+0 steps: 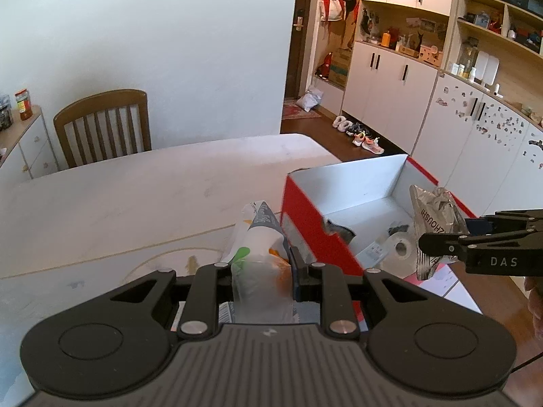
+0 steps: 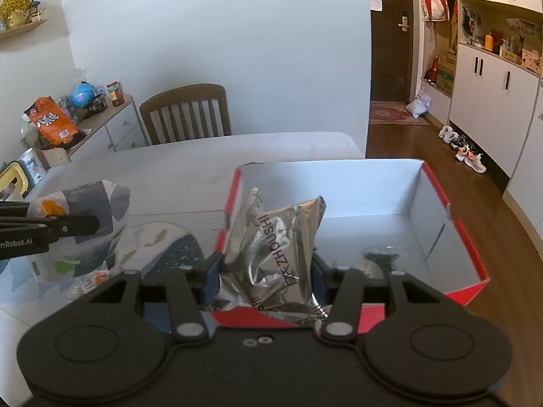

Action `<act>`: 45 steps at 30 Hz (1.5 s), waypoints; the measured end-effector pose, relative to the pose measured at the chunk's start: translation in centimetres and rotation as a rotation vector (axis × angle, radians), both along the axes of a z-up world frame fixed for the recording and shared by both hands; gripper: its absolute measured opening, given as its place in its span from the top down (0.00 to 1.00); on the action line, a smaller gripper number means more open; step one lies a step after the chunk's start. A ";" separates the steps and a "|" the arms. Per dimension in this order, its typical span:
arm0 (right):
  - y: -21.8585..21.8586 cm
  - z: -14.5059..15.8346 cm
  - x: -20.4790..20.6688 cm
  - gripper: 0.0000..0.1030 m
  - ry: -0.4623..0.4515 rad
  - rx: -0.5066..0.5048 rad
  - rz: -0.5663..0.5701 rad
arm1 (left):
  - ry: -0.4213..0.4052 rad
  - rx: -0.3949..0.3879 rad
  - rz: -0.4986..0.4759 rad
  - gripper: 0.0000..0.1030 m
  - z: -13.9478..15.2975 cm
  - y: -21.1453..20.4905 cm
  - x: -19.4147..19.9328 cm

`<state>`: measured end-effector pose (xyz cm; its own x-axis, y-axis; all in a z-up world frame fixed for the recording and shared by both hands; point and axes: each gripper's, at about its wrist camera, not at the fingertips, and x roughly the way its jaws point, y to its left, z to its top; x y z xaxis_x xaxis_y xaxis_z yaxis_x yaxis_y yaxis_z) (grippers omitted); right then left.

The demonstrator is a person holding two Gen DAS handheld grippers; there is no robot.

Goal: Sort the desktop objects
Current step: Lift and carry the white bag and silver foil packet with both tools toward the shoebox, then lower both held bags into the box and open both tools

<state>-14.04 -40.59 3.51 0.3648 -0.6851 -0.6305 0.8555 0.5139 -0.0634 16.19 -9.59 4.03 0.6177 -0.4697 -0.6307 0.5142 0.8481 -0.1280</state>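
Right wrist view: right gripper [image 2: 264, 268] clamps a foil packet [image 2: 275, 254] above the red box [image 2: 448, 203]; left gripper [image 1: 263, 268] clamps a printed bag [image 1: 258, 237] at nine o'clock of it. Judged step: depositing. Next, the foil packet should be released inside the walls.

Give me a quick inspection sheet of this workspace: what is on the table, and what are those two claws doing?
Surface: pale table, stained and marked.
Job's things: red box, open, white inside, with a tape roll in it; silver foil packet; white printed pouch.
Clutter: patterned bag lying on the table.
Claws: left claw shut on the printed pouch; right claw shut on the foil packet above the box.
Cables: a thin black one at the lower right edge of the left view.
Surroundings: wooden chair, white cabinets, shoes on the floor.
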 end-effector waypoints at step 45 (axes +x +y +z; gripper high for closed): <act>-9.8 -2.0 -6.6 0.50 0.041 0.089 0.010 | 0.093 -0.025 -0.246 0.79 -2.4 -19.6 7.3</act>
